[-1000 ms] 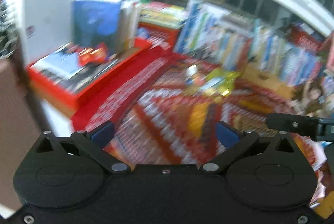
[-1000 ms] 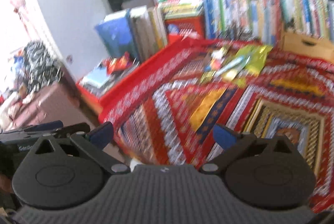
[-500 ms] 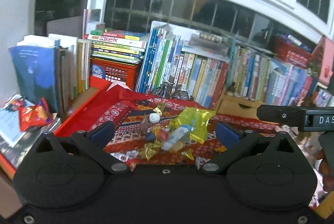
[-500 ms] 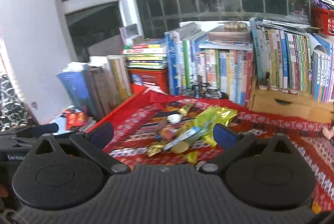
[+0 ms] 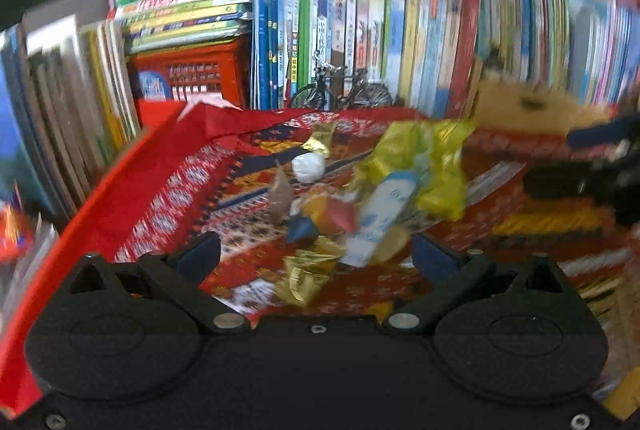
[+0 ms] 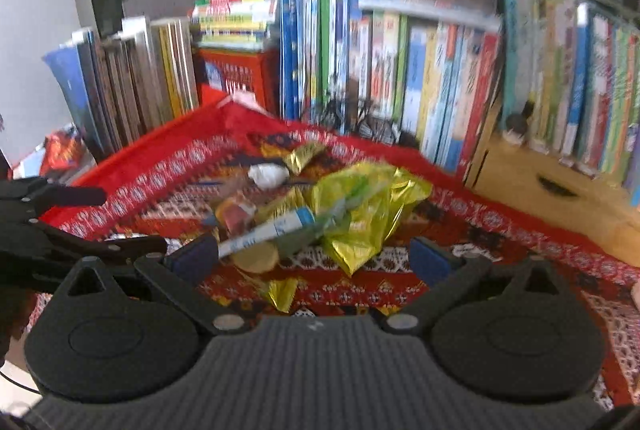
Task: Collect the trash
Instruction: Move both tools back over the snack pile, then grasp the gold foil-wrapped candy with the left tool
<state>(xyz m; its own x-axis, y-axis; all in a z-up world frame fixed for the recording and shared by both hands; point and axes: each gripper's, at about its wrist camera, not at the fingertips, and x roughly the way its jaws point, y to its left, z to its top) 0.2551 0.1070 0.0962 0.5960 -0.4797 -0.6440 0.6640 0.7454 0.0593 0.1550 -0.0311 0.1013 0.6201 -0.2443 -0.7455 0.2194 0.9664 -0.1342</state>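
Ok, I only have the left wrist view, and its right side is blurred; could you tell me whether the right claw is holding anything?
Observer: No, the right claw is open and empty, just short of the yellow-green wrapper.
Operator: Thank you. And what is the tan blur beyond the cloth, please?
Observer: That is a wooden box with a dark slot in its front.
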